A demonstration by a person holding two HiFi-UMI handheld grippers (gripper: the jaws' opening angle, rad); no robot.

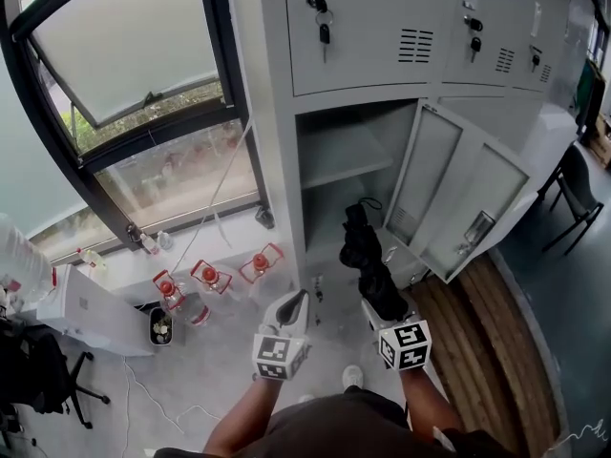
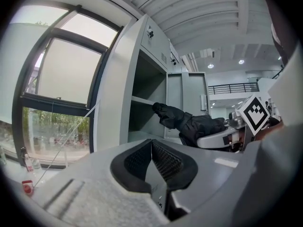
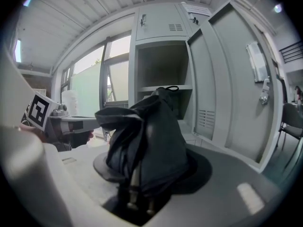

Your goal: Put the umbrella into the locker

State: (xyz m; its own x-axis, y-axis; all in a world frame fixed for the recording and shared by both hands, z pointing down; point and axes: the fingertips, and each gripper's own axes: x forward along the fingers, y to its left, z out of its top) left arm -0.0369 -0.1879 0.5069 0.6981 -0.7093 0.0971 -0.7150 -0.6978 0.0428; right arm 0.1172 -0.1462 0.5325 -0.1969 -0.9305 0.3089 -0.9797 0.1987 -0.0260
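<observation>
A folded black umbrella (image 1: 366,252) sticks out of my right gripper (image 1: 384,305), which is shut on its lower end. Its tip points at the open locker compartment (image 1: 336,194), just in front of the opening. In the right gripper view the umbrella (image 3: 147,138) fills the space between the jaws, its fabric bunched, its loop near the locker shelf (image 3: 163,88). My left gripper (image 1: 292,305) hangs to the left of it, shut with nothing in it; its pads (image 2: 163,157) meet at the tip. The left gripper view shows the umbrella (image 2: 187,122) reaching toward the compartment.
The locker door (image 1: 456,198) stands swung open to the right. The upper lockers (image 1: 368,27) are closed, with keys hanging in them. A window (image 1: 134,84) and a ledge with red-capped bottles (image 1: 210,277) lie to the left. A chair (image 1: 578,189) stands at the far right.
</observation>
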